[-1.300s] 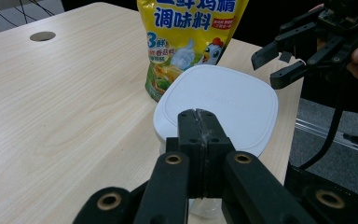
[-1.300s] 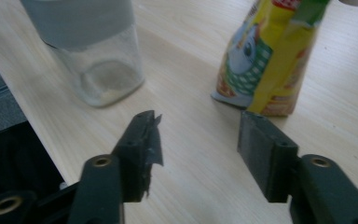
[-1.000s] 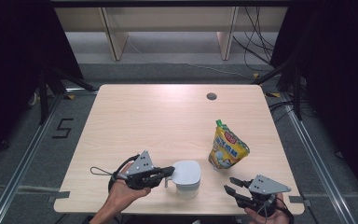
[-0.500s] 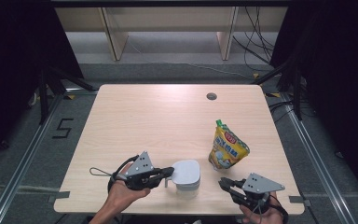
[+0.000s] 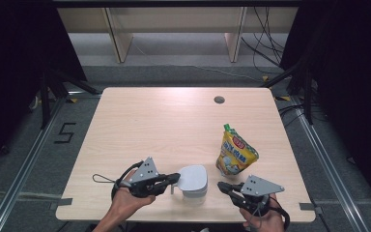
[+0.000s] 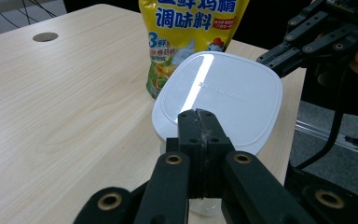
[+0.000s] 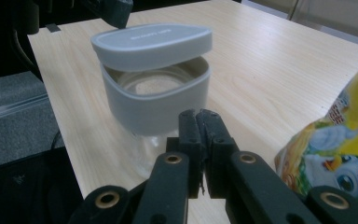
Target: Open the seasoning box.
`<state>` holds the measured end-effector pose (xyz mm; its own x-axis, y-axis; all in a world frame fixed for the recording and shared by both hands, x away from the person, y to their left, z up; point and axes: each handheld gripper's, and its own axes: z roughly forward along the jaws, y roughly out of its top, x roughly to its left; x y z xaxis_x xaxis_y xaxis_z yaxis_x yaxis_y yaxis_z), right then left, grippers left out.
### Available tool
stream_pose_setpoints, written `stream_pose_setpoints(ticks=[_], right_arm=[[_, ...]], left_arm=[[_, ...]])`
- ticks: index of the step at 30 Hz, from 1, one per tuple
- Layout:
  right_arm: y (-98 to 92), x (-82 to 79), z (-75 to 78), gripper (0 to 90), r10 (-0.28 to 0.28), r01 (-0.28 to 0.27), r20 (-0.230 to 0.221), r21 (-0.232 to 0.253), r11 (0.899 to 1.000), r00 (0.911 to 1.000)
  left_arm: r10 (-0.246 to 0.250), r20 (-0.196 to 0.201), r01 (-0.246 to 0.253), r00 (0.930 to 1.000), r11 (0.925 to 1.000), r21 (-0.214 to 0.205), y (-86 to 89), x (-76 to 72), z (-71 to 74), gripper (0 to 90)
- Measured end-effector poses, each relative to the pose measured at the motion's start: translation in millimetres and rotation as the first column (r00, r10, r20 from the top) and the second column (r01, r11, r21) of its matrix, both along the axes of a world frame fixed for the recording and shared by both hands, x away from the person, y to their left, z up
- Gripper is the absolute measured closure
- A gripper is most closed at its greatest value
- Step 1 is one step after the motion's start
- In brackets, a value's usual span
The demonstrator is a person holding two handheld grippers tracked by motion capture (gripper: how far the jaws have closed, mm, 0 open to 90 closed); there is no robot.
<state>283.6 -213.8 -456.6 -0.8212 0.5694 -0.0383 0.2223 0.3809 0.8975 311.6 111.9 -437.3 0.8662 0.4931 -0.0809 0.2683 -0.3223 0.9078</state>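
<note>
Hiding container (image 6: pixel 200 205) body behind left gripper (image 6: pixel 199 122) | pouch (image 7: pixel 335 154) cut off

I count one white lidded jar (image 5: pixel 193 180) at lower centre, one yellow seasoning pouch (image 5: pixel 235 154) right of it, two grippers, my left gripper (image 5: pixel 175 178) and right gripper (image 5: pixel 221 185), on one table (image 5: pixel 174 121).

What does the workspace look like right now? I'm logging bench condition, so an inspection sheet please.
Surface: wooden table, one round hole.
Job's things: white jar near the front edge, lid raised on one side; yellow pouch upright beside it.
Clutter: nothing seen.
Grippers: left gripper shut, at the jar's lid; right gripper shut, empty, apart from the jar.
Cables: loop by the left gripper.
Surroundings: shelving, floor mark 5.
</note>
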Motion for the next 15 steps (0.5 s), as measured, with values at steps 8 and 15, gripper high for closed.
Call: stream_pose_setpoints(ticks=[8, 15], right_arm=[[11.3, 2.5, 2.3, 89.9, 0.022, -0.023, 0.011, 0.001, 1.000, 0.9997], [20.5, 4.3, 7.2, 90.0, 0.039, -0.039, 0.024, -0.002, 0.999, 0.9990]], left_arm=[[0.005, -0.008, -0.005, 1.0000, 1.0000, -0.002, 2.4, 0.5, -1.0, 88.9], [0.005, -0.018, -0.005, 0.9998, 0.9999, -0.010, 1.7, -0.4, -1.2, 88.9]])
